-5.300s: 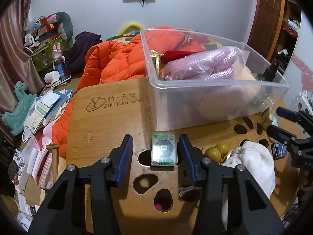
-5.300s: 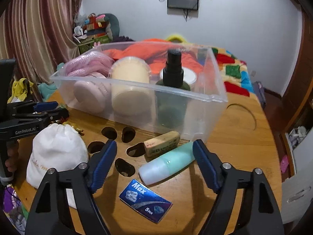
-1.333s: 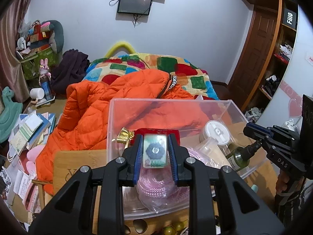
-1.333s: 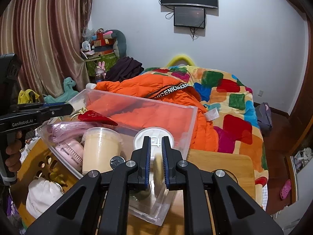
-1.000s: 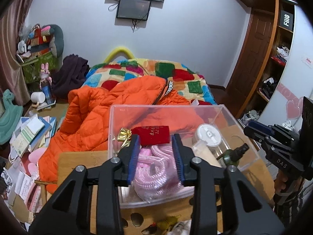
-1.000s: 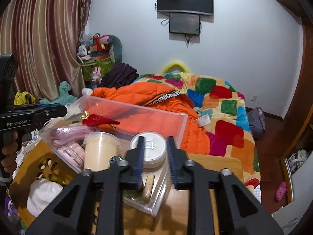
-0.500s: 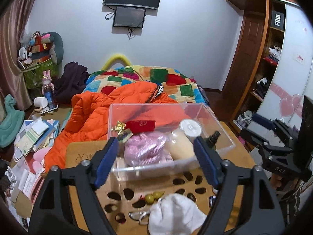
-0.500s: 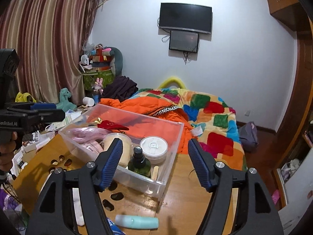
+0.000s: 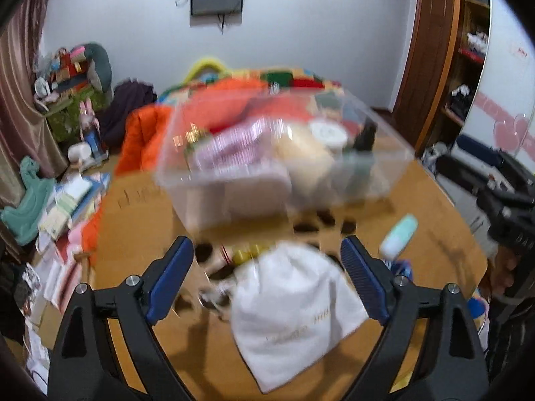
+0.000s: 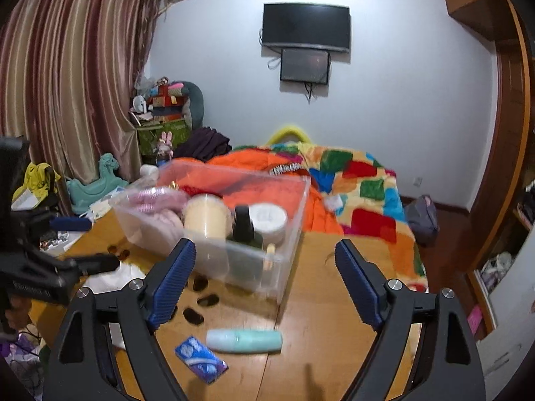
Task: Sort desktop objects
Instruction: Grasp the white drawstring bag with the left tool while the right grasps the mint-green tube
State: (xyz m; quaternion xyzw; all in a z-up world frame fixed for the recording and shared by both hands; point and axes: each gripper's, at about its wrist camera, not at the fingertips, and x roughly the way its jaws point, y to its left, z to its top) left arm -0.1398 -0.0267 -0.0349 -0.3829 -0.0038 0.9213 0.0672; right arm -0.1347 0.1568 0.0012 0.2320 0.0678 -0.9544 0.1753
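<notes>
A clear bin (image 10: 214, 230) sits mid-frame on the wooden bench (image 10: 321, 300), packed with a cream jar (image 10: 205, 215), a dark bottle (image 10: 244, 230) and pink items. Low in the right wrist view lie a mint tube (image 10: 244, 341) and a blue packet (image 10: 200, 359). A white pouch (image 9: 294, 310) fills the left view's lower centre. Left claw (image 9: 267, 277) and right claw (image 10: 264, 277) are both spread wide, holding nothing.

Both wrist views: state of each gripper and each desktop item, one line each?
left gripper: open, empty, above the white pouch.
right gripper: open, empty.
clear bin: upright, no lid, holds several items.
white pouch: lying on the table, outside the bin.
mint tube: lying on its side on the table.
blue packet: flat on the table beside the tube.
</notes>
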